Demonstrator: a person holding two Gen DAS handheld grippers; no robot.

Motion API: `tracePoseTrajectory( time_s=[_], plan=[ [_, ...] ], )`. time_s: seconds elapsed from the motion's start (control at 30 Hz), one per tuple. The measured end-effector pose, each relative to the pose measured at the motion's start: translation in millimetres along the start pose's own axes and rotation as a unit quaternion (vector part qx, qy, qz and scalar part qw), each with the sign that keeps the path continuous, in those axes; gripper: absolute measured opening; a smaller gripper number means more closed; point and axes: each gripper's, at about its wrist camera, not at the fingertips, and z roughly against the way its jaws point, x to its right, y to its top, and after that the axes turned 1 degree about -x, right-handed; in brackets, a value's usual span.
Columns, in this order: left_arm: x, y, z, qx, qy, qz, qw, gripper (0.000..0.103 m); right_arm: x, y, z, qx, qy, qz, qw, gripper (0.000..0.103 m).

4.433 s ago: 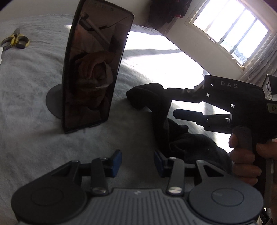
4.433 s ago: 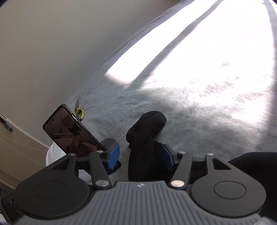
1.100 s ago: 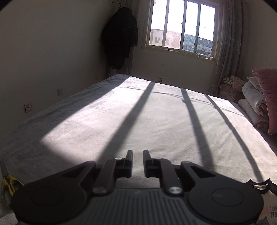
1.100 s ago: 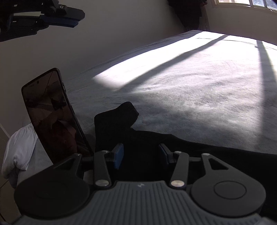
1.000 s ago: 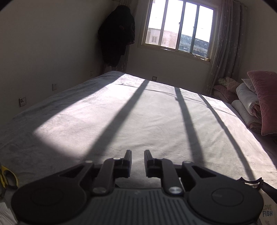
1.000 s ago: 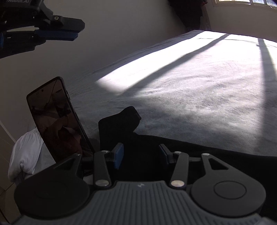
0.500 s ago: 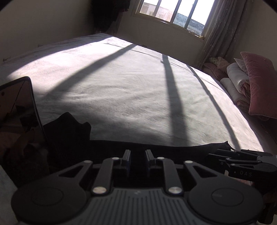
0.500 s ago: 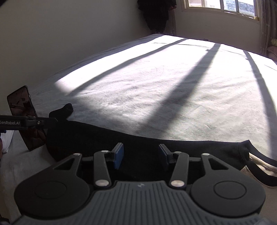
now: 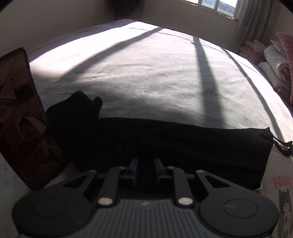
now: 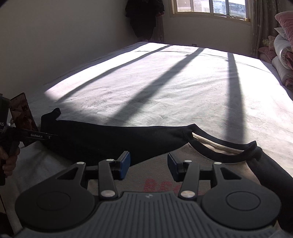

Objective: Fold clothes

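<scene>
1. Wide bed (image 10: 164,87) under a pale grey cover, bright sun on it crossed by long dark bars of shadow.
2. Window (image 10: 210,8) at 12 o'clock in the right wrist view, curtain (image 9: 256,20) beside it, dark coat (image 10: 144,16) hung on the wall at 11 o'clock.
3. Rolled bedding and pink pillows (image 9: 278,62) stacked at 3 o'clock along the bed's edge.
4. No containers visible.
5. Black sleeve (image 9: 183,144) of a garment laid flat across the near edge of the bed, from 9 to 3 o'clock, cuff bunched at the 9 o'clock end.
6. Cream body (image 10: 157,174) of the same garment, with red lettering, under the right gripper (image 10: 148,165); black neckline looping toward 3 o'clock.
7. Dark phone (image 9: 22,119) propped upright at 9 o'clock, just beside the cuff.
8. Left gripper (image 9: 145,169) low over the sleeve, jaws narrow and opening, black cloth between them; contact with the pads impossible to tell.
9. Right gripper released, jaws apart above the cream cloth, nothing held.
</scene>
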Motion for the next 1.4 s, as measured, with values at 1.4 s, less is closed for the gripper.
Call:
tracePoseTrajectory(
  time_s=[1.4],
  plan=[
    [218.0,-95.7,29.9,0.025,-0.19,-0.064,0.9793,0.062,286.0,-227.9,211.5,0.138,-0.287,-0.578,0.751,0.06]
  ],
)
